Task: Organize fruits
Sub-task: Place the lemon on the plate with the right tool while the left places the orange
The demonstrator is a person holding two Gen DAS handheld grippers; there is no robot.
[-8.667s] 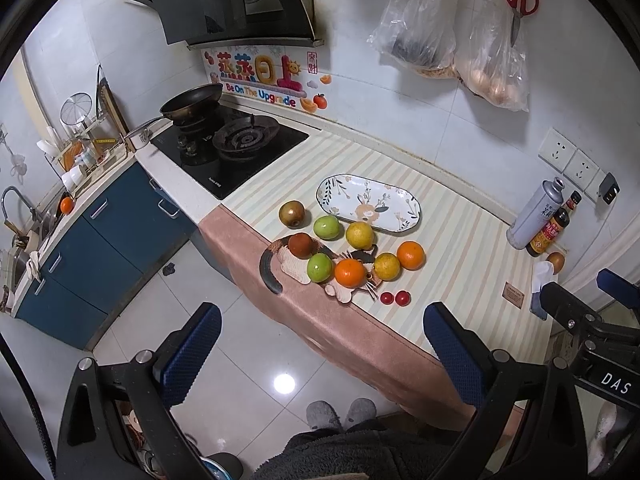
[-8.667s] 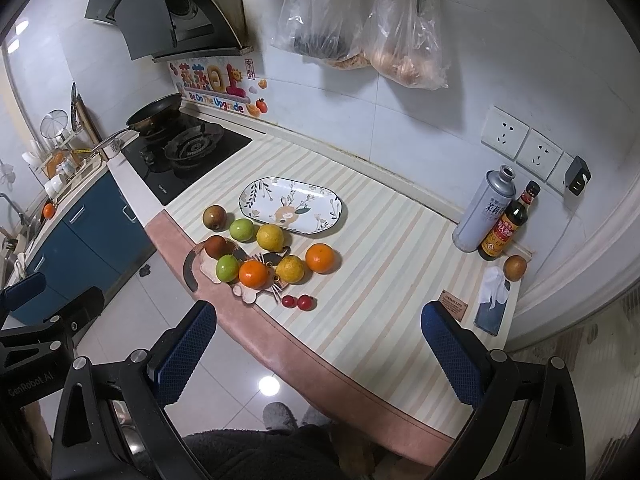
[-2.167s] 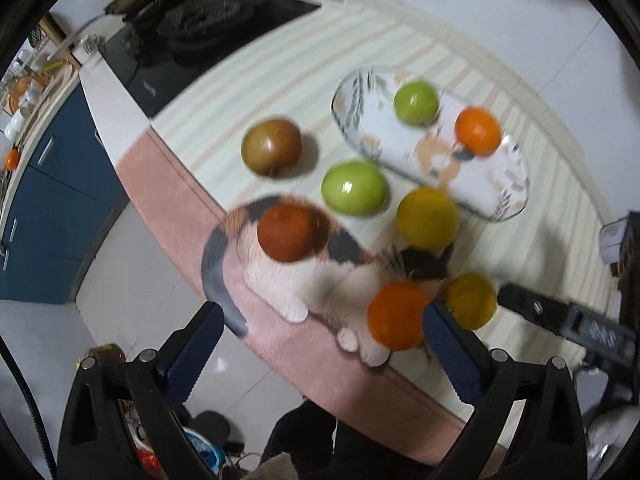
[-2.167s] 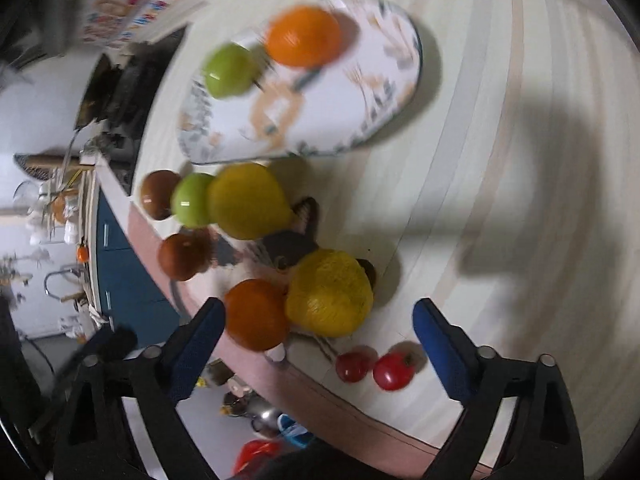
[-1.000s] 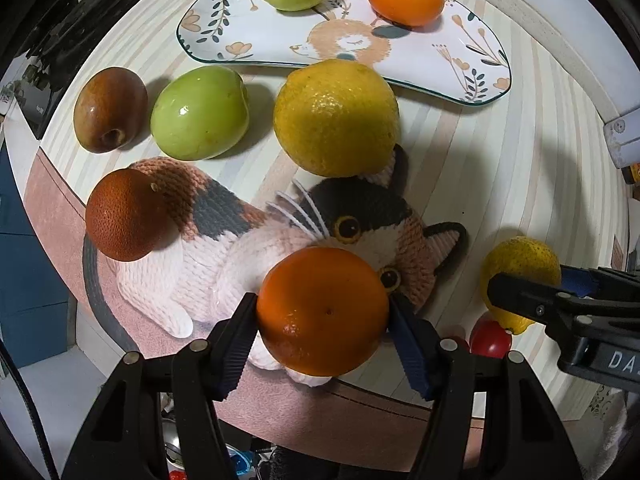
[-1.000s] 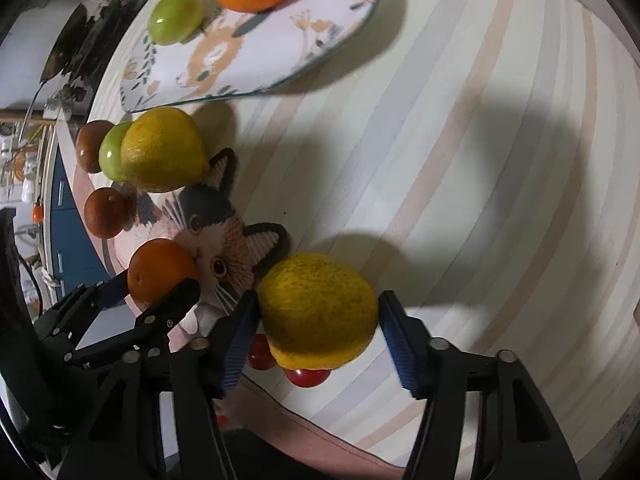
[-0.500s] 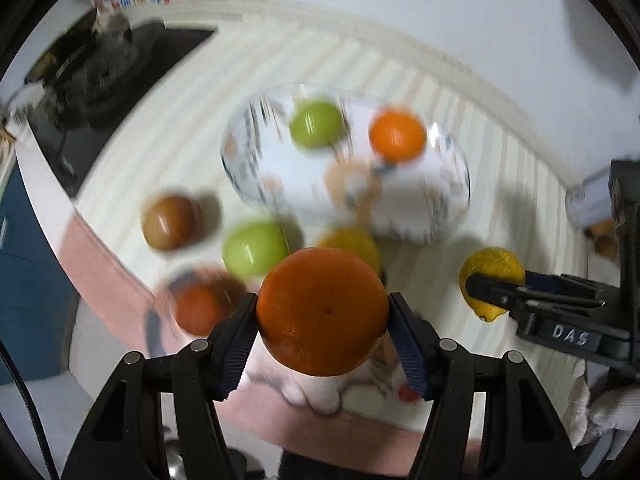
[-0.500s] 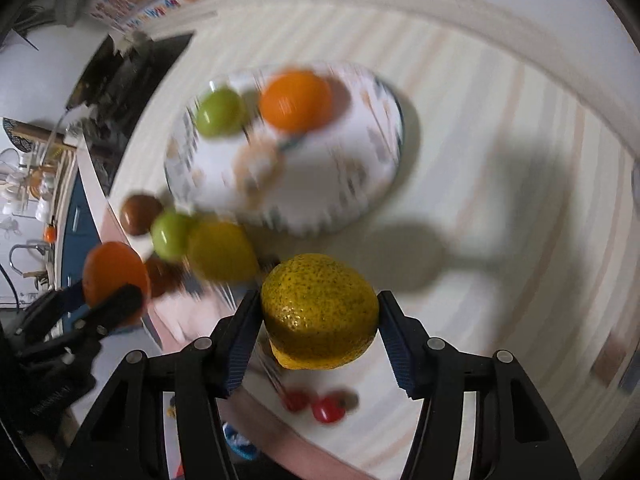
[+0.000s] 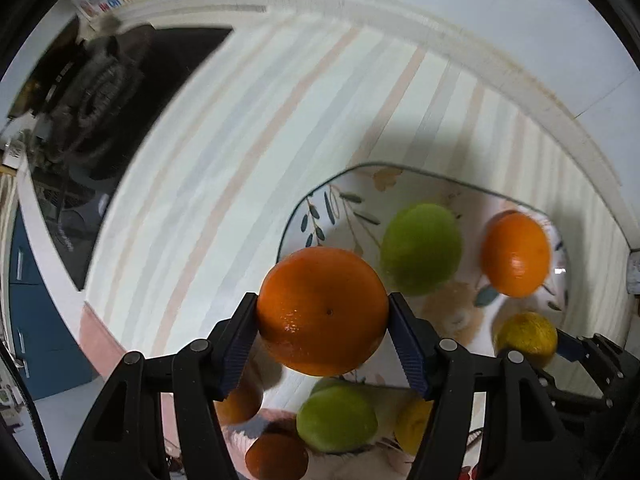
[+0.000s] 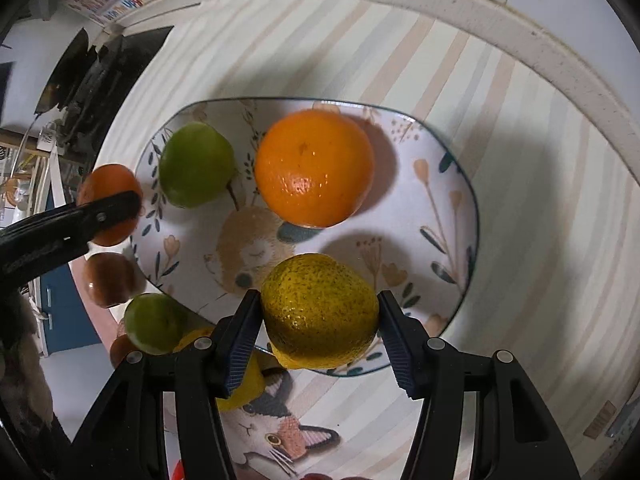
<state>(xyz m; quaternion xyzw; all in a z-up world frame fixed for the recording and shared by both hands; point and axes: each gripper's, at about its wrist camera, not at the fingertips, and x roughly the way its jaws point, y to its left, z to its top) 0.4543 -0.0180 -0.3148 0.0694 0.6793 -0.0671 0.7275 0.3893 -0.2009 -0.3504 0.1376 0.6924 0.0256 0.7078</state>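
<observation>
Both fruits now lifted off the cat mat: my left gripper (image 9: 322, 312) clamps an orange (image 9: 322, 310), my right gripper (image 10: 318, 312) a yellow citrus (image 10: 320, 310), above the plate (image 10: 448, 208), ready to set down.

Orange (image 9: 322, 310): round, glossy, clamped between left tool (image 9: 322, 330) pads, off the bench. Yellow-green speckled citrus (image 10: 320, 310): clamped in right tool (image 10: 318, 332), above the near rim of the floral plate (image 10: 448, 216). On the plate: one orange (image 10: 314, 168), one green fruit (image 10: 196, 164), side by side.
</observation>
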